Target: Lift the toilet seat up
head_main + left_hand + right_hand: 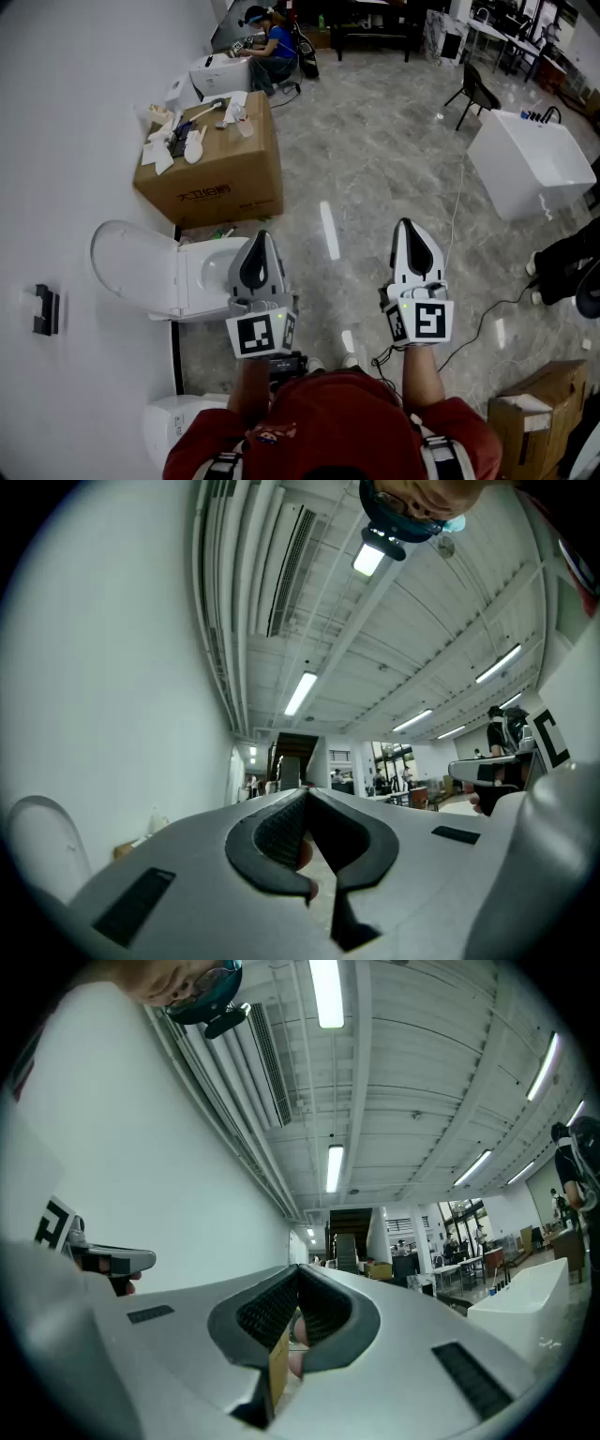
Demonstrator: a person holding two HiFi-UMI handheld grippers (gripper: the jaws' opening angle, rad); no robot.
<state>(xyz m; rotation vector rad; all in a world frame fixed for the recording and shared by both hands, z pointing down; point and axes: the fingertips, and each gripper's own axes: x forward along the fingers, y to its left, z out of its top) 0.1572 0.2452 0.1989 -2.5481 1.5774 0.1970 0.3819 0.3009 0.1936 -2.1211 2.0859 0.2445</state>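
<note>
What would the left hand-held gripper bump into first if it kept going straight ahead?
Probably nothing nearby: the left hand-held gripper points into open space, with the cardboard box off to its left; depth is unclear.

I count 2 white handheld tools: the left tool (262,237) and the right tool (405,226). Along the wall stand 3 white ceramic fixtures: 1 open toilet (131,264), 1 nearer fixture (172,422) and 1 farther fixture (214,73). There are 2 brown cardboard boxes, a large box (220,183) and a small box (536,405). Add 1 white rectangular bathtub (525,164), 1 black chair (478,90) and 1 seated person (274,44).
</note>
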